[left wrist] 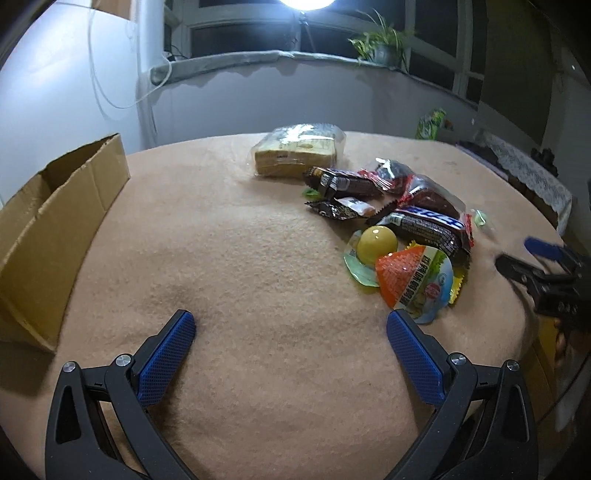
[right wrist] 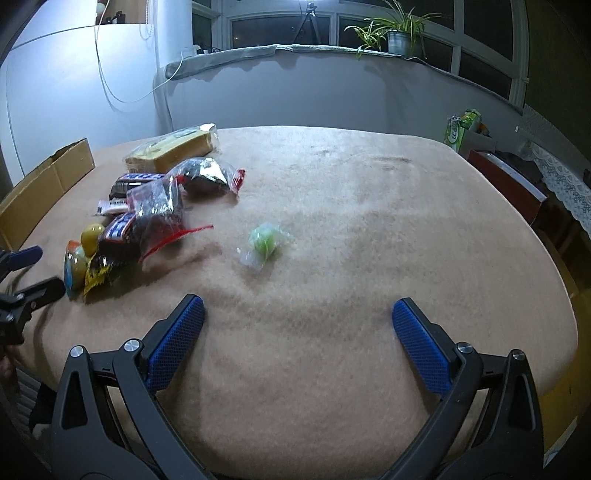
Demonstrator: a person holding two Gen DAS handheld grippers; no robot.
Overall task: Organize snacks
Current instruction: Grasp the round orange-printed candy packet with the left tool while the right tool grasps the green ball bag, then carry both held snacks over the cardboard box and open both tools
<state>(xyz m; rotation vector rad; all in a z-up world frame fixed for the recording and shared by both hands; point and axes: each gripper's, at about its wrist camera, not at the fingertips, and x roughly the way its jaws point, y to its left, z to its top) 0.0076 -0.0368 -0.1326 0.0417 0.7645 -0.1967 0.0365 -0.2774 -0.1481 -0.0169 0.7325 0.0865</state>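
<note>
A heap of snacks lies on the tan cloth-covered table (left wrist: 240, 258): a wrapped bread loaf (left wrist: 295, 149), dark chocolate bars (left wrist: 428, 225), a yellow ball-shaped jelly (left wrist: 376, 243) and an orange-topped jelly cup (left wrist: 417, 282). My left gripper (left wrist: 291, 332) hangs open above bare cloth, just left of the jelly cup. The open cardboard box (left wrist: 48, 229) stands at the table's left edge. In the right wrist view the same heap (right wrist: 155, 218) lies to the left, and a green wrapped candy (right wrist: 264, 243) sits alone ahead of my right gripper (right wrist: 299, 321), which is open and holds nothing.
A windowsill with a potted plant (right wrist: 399, 33) and a lamp on a tripod (left wrist: 303, 7) run behind the table. A green packet (right wrist: 461, 127) and a lace-covered stand (right wrist: 569, 188) lie off the right edge. The right half of the cloth is bare.
</note>
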